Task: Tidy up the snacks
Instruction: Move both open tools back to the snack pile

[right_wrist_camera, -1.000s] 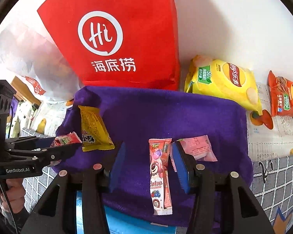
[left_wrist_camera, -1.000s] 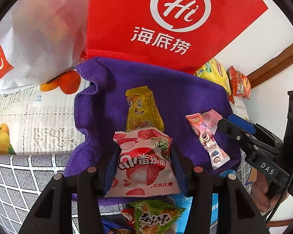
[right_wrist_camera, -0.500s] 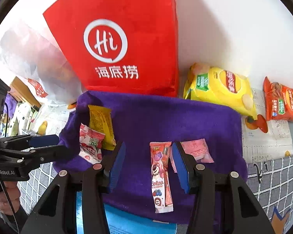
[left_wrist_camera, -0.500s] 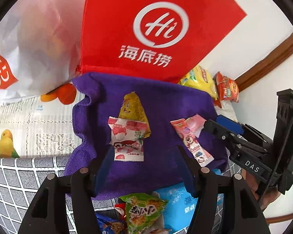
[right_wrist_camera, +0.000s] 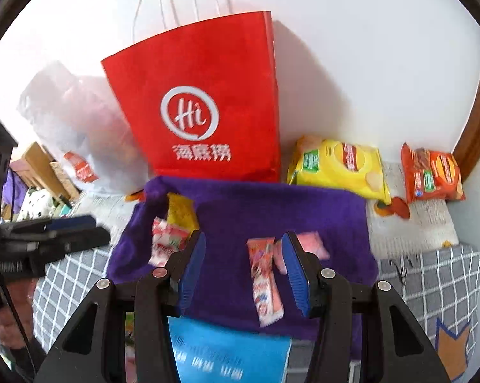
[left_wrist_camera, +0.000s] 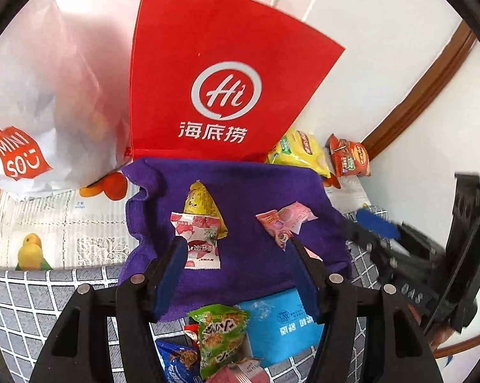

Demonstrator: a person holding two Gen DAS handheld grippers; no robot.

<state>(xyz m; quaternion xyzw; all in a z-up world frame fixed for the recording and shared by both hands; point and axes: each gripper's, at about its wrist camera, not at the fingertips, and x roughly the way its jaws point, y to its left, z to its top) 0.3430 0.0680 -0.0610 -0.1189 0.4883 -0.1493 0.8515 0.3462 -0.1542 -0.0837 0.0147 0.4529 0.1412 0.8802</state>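
At the bottom edge of the left wrist view, nearest the lens, lies a heap the other camera barely catches: a green snack bag (left_wrist_camera: 222,335), a dark blue packet (left_wrist_camera: 179,357) under its left side, and a light blue pack (left_wrist_camera: 281,327) to the right. The right wrist view shows only that light blue pack (right_wrist_camera: 228,351), blurred, at its bottom centre.

The left gripper (left_wrist_camera: 236,249) is released and empty, its blue-padded jaws parted after opening further in the last second; they hang above the purple towel (left_wrist_camera: 249,188) with no pad on anything. The white-and-red strawberry packet (left_wrist_camera: 197,239) lies flat on the towel beside the left jaw, overlapping the lower end of the yellow packet (left_wrist_camera: 203,204) behind it. The right gripper (right_wrist_camera: 243,265) also stands apart and grips nothing; the long pink stick packet (right_wrist_camera: 265,282) lies on the towel between its jaws in the frame, untouched, with a small pink packet (right_wrist_camera: 310,245) just right of it.

Each view shows the other gripper at its edge, right centre in the left view, left centre in the right.

Farther back, a red paper bag (right_wrist_camera: 201,102) stands against the wall at the towel's far edge. Right of it are a yellow chip bag (right_wrist_camera: 339,166) and an orange snack bag (right_wrist_camera: 431,172), clearest in the right view. The left view alone shows clearly the white plastic bag (left_wrist_camera: 42,111) at upper left.
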